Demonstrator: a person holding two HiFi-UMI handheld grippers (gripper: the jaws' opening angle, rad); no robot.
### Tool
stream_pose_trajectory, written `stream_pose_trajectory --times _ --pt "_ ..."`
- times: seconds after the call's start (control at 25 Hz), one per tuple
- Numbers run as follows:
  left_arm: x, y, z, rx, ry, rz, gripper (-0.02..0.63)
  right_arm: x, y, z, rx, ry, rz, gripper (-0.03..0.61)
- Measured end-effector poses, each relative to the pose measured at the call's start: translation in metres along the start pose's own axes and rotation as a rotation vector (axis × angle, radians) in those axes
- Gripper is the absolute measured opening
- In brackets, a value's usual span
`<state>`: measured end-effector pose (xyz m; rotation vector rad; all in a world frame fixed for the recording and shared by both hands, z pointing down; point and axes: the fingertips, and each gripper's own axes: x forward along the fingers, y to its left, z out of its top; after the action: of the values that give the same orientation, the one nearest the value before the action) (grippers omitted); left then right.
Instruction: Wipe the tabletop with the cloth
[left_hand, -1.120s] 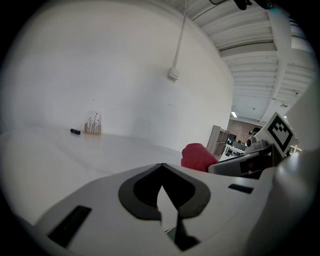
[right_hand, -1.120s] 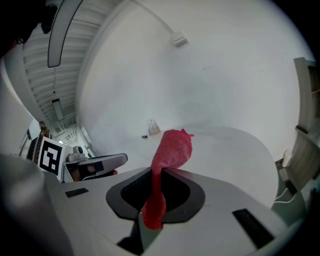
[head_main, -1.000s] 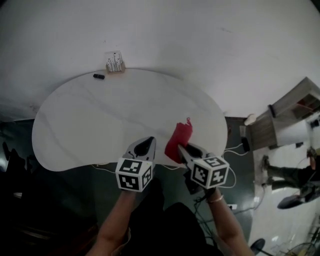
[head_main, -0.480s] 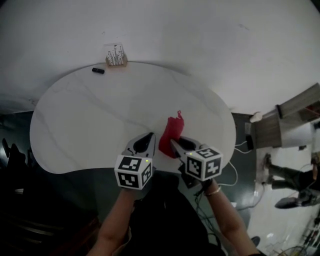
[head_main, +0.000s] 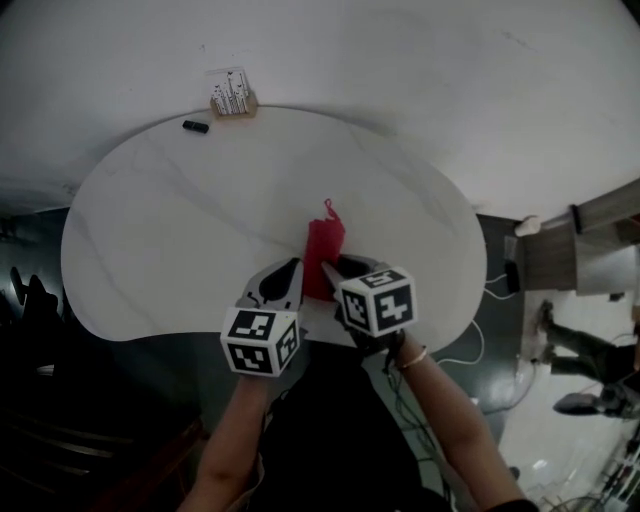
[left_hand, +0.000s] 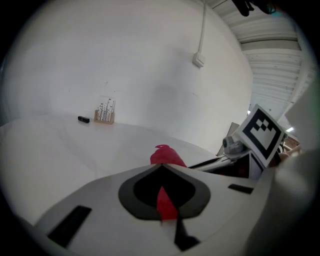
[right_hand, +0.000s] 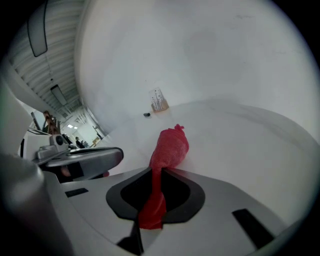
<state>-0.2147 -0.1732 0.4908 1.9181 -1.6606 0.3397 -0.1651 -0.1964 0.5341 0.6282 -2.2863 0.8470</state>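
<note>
red cloth on a white worktop, black-and-white cubes

the cloth (head_main: 323, 248) is plain bright red, and a strip of the same red shows in the dark opening of both the left gripper (head_main: 289, 268) and the right gripper (head_main: 330, 270). both grippers are pale grey with black pads. the left gripper's cube (head_main: 260, 342) and the right gripper's cube (head_main: 378, 300) are white with black square markers. the worktop (head_main: 170, 230) is white with faint grey veins. far ahead of the left gripper are a small black object (head_main: 195, 127) and a tan holder (head_main: 231, 100) of white cards with black print. the wall (head_main: 400, 60) beyond is white.
</note>
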Motion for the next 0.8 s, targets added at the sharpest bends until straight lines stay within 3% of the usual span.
stream_pose_trajectory --times 0.28,0.8 --pt "0.018 -0.028 -0.008 0.024 0.033 -0.061 0.002 -0.023 -0.058 -0.025 0.058 0.073 -0.122 0.046" --pt "0.062 -0.125 -0.012 0.135 0.081 -0.259 0.002 -0.144 -0.187 -0.084 0.238 0.045 -0.396 0.046"
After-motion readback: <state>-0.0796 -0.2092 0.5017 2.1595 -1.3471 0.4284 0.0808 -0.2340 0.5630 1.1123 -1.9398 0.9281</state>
